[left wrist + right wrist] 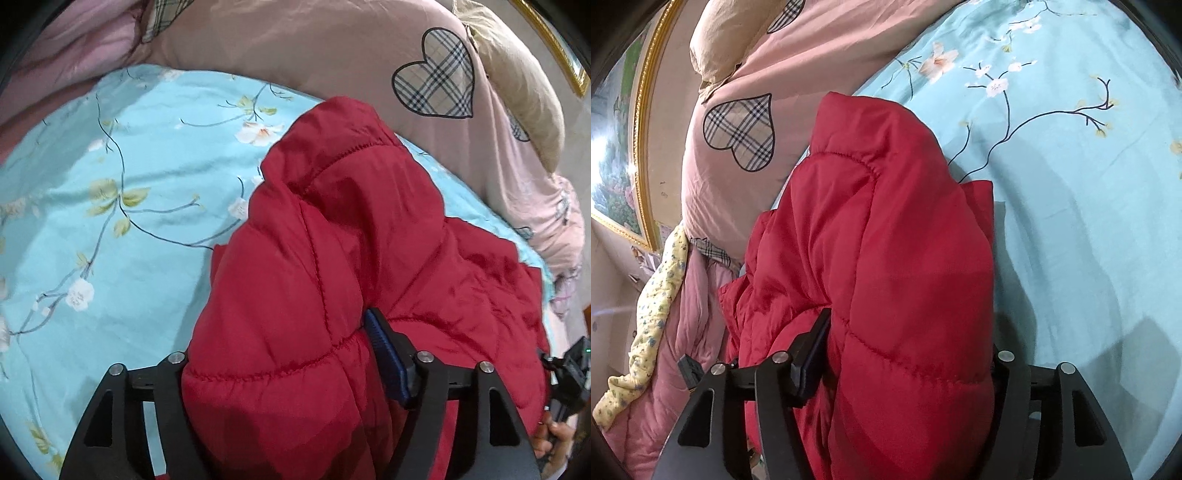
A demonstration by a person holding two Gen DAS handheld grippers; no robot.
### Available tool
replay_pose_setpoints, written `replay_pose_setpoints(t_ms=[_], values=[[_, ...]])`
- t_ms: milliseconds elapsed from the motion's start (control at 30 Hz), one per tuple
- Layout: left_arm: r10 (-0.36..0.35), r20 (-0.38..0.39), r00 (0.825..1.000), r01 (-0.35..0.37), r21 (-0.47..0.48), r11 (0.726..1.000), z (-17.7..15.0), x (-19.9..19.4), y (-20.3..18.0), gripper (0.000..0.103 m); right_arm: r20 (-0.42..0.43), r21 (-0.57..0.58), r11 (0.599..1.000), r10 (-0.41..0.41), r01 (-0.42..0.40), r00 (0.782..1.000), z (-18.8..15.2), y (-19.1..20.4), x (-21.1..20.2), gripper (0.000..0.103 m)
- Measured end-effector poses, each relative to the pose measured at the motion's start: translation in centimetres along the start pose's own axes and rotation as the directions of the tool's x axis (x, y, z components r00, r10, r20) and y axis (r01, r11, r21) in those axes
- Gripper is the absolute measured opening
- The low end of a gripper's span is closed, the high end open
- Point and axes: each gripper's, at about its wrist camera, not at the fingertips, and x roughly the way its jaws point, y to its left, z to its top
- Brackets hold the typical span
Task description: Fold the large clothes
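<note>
One bed sheet (pixel 110 221), pale blue with printed blossom sprays, spreads ahead of both claws and carries everything else. One pink quilt with plaid heart patches (pixel 332 55) is bunched beyond it, at the far side of the claws' reach. One red padded jacket (pixel 332 258) — the garment being folded — lies heaped on the sheet directly in front of the claws, with its near edge gathered up between their fingers.

As I judge it, the step in hand is a fold carried mid-way: a thick double layer of jacket is gripped at two spots and looks ready to be laid over the rest. The next move would call for both claws to travel forward together, keep the gripped edge level, and set it down square on the far part before letting go; the puffy filling will likely spring back, so a press after release may be needed.

Two claws are at work. The left gripper (pixel 280 354) is clamped on a fat roll of jacket, one blue-padded finger (pixel 386 354) showing at the roll's right, the other buried behind the cloth. The right gripper (pixel 908 347) is likewise clamped on the jacket — its dark finger (pixel 812 350) presses in at the left, its mate hidden by fabric.
</note>
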Motion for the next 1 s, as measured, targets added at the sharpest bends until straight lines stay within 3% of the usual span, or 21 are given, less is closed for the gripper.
replay_pose_setpoints(t_ms=[233, 367, 500, 700, 767, 933, 1000], values=[[0.031, 0.027, 0.999, -0.031, 0.016, 0.999, -0.6, -1.9, -0.3, 0.083, 0.024, 0.009, 1.0, -0.029, 0.029, 0.999, -0.1, -0.3, -0.2, 0.073], [0.141, 0.081, 0.987, -0.143, 0.016, 0.99, 0.3, -4.2, 0.5, 0.095, 0.037, 0.009, 0.999, -0.053, 0.053, 0.998, -0.2, -0.1, -0.2, 0.076], [0.13, 0.124, 0.984, -0.133, 0.013, 0.991, -0.1, -7.3, 0.9, 0.095, 0.056, -0.003, 0.997, -0.076, 0.076, 0.996, -0.1, 0.2, -0.2, 0.077], [0.057, 0.166, 0.984, -0.073, 0.091, 0.993, -3.0, -12.0, -1.5, 0.095, 0.077, 0.021, 0.996, -0.088, 0.086, 0.993, 0.1, -0.1, 0.0, 0.079], [0.055, 0.177, 0.983, -0.079, 0.129, 0.988, -4.1, -13.1, -2.8, 0.095, 0.071, 0.024, 0.995, -0.101, 0.1, 0.992, 0.2, 0.0, -0.1, 0.085], [-0.077, 0.103, 0.992, 0.055, 0.201, 0.978, -6.8, -14.0, -5.6, 0.095, 0.134, -0.029, 0.978, -0.199, 0.205, 0.971, 0.0, 2.0, -2.1, 0.085], [-0.088, 0.067, 0.994, 0.071, 0.228, 0.971, -7.8, -13.5, -6.4, 0.095, 0.17, -0.041, 0.968, -0.238, 0.248, 0.956, -0.1, 2.8, -3.3, 0.085]])
